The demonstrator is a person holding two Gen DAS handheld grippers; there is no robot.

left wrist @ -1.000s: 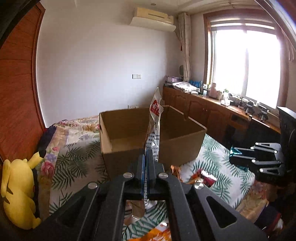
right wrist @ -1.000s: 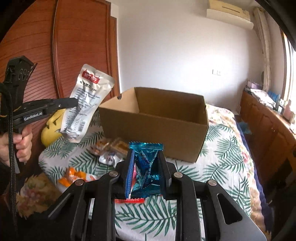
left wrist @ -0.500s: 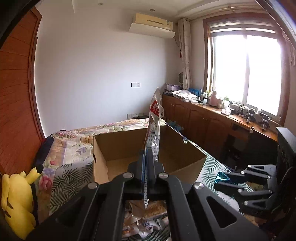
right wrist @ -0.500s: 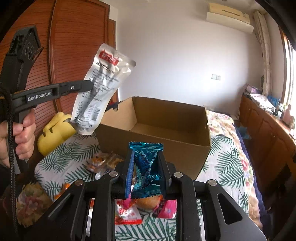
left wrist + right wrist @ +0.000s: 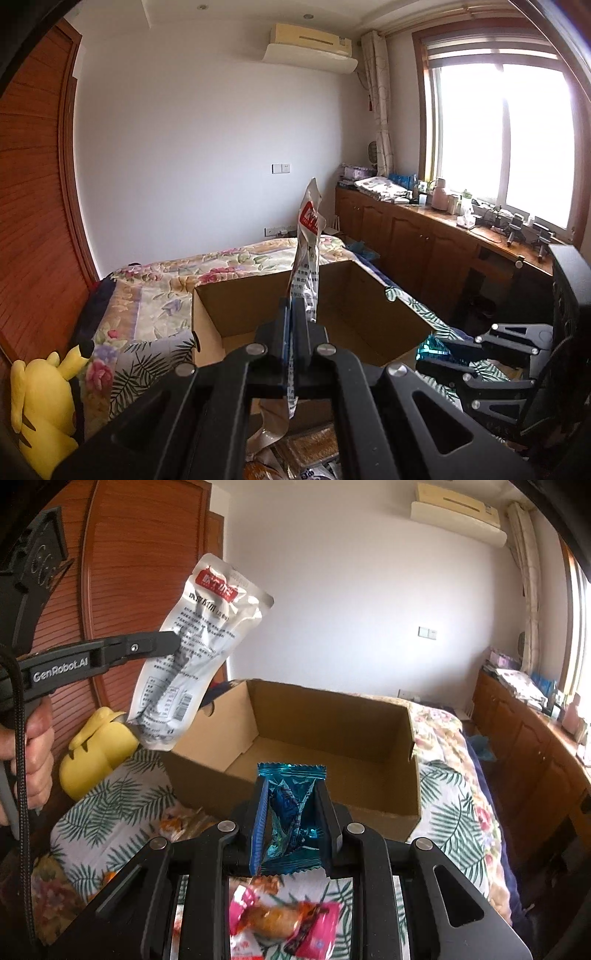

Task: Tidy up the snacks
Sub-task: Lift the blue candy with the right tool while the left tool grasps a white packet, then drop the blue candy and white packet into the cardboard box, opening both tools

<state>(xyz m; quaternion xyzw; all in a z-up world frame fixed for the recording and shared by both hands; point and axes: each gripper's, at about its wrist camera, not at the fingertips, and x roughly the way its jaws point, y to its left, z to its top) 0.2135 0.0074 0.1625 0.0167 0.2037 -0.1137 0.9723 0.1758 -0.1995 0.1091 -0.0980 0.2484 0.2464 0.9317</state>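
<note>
An open cardboard box (image 5: 332,738) (image 5: 207,314) stands on a bed, with nothing showing inside it. My left gripper (image 5: 295,314) is shut on a silver pouch with a red label (image 5: 308,236), held edge-on above the box's near rim. From the right wrist view, that silver pouch (image 5: 199,646) hangs in the left gripper (image 5: 173,642) over the box's left corner. My right gripper (image 5: 291,805) is shut on a shiny blue wrapped snack (image 5: 290,812), just in front of the box's near wall. Its tips and the blue snack (image 5: 430,349) show at the box's right corner.
Loose snacks lie on the leaf-print bedspread (image 5: 454,812) below the grippers, among them a pink-wrapped one (image 5: 280,919). A yellow plush toy (image 5: 40,406) (image 5: 99,749) sits left of the box. Wooden cabinets (image 5: 424,243) run under the window on the right. A hand (image 5: 29,760) grips the left tool.
Both grippers have risen and come closer to the box, whose inside now shows. The silver pouch moved from left of the box to over its left corner. Neither grip changed.
</note>
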